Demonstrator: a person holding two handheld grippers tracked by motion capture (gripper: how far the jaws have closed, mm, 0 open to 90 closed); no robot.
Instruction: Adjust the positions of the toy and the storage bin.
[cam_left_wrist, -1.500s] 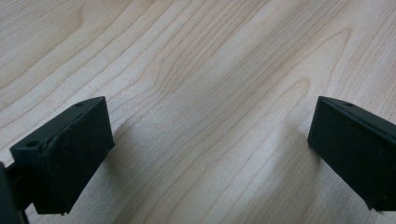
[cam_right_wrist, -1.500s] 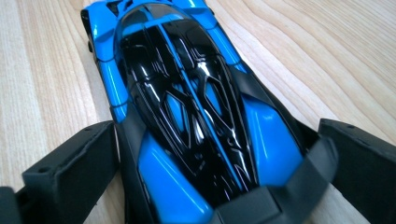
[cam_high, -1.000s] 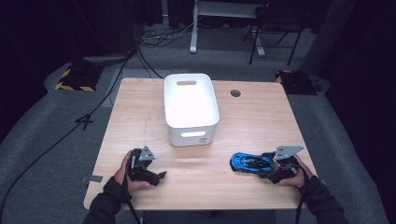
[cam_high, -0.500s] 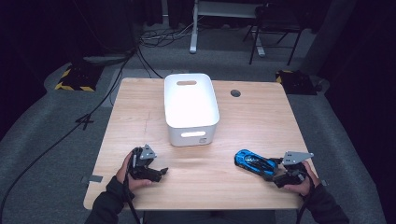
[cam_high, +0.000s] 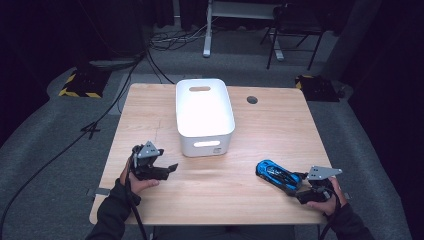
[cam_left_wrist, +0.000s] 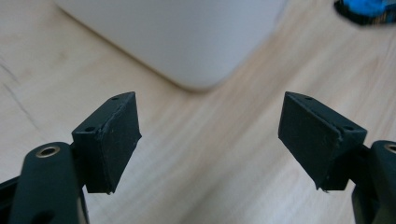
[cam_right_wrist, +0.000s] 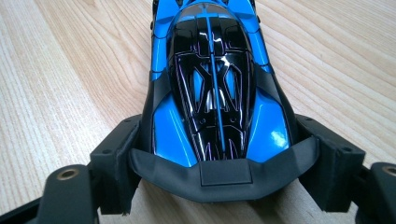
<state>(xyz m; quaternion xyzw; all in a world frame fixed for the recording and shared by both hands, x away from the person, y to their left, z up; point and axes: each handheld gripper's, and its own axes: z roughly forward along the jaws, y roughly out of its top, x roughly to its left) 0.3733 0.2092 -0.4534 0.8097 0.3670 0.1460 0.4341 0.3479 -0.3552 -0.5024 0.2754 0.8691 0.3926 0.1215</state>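
Right gripper (cam_right_wrist: 224, 163): jaws closed on the rear of the blue toy car (cam_right_wrist: 215, 93), one pad against each flank just ahead of the black rear wing. Seen from above, this gripper (cam_high: 303, 186) sits near the front right corner of the bench (cam_high: 280, 125), held by the person's right hand (cam_high: 325, 200), with the car (cam_high: 276, 174) pointing away from it toward the bench's middle. The car's wheels cannot be made out, so whether it rests on the wood or is lifted clear cannot be told.

Left gripper (cam_left_wrist: 210, 140): jaws standing apart with nothing between them, only bare wood behind; they have just been closing somewhat (a wide gap remains). In the high view this gripper (cam_high: 172, 167) is at the front left of the bench, carried by the left hand (cam_high: 135, 182), its jaws aimed toward the right.

White bin (cam_high: 204, 115): stands upright at the middle of the bench toward the far edge, with handle slots in its near and far walls. Its near corner (cam_left_wrist: 187, 42) shows close ahead of the left gripper, not touching it. The car lies well apart from the bin, to its front right.

Surroundings: grey floor (cam_high: 50, 140) with trailing cables (cam_high: 85, 135) (left of the bench).
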